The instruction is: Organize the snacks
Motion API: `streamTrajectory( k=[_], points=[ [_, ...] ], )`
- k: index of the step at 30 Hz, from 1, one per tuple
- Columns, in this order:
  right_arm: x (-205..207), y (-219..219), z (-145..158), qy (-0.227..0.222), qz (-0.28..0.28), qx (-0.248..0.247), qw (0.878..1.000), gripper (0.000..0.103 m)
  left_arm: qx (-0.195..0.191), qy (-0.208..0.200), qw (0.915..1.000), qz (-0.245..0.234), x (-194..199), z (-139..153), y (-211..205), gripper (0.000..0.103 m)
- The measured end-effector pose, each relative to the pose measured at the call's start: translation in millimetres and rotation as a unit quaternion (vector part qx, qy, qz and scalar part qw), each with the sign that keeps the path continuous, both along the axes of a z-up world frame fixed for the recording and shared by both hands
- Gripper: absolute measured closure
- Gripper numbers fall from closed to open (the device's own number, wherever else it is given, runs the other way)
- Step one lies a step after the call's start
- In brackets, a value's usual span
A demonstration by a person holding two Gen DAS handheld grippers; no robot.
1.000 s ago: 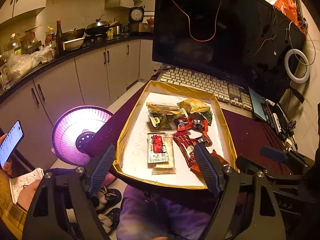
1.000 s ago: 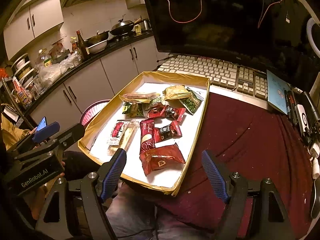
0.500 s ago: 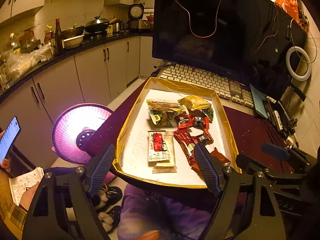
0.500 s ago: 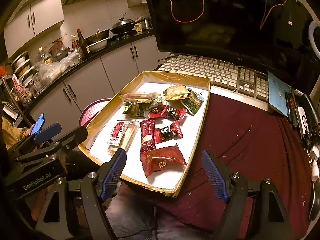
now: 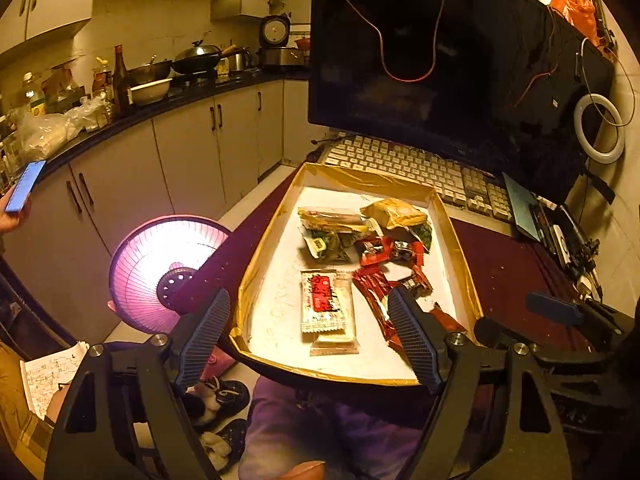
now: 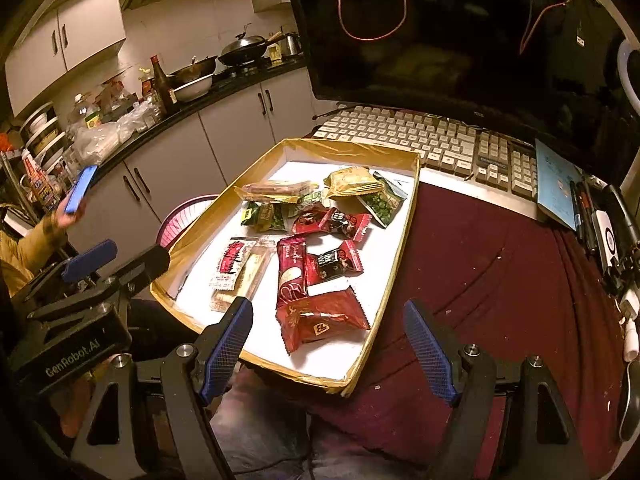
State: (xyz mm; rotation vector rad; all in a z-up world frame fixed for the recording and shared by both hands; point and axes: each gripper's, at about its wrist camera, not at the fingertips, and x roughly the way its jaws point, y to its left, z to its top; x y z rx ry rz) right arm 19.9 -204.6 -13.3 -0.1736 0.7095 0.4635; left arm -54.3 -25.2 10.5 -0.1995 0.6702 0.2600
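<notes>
Tray (image 6: 400,240) snacks (image 6: 320,316) ahead of spread, empty right gripper (image 6: 328,348).

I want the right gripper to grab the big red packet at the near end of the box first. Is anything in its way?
Nothing visible blocks it. The right gripper hangs open just short of the big red packet, which lies on top at the near end of the box; only the low near wall lies between.

Dark monitor (image 5: 460,64), keyboard (image 6: 432,140), ring light (image 5: 599,128), glowing heater (image 5: 164,268), phone (image 6: 81,188), wok (image 6: 244,46) on counter.
</notes>
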Motion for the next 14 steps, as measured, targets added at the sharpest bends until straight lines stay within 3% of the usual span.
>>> streamTrajectory(
  k=[14],
  points=[
    [-1,-1,-1,0.0,-0.002,-0.002,1.0,0.024,-0.062,-0.007,0.9975,-0.033,20,-5,20,0.02]
  ],
)
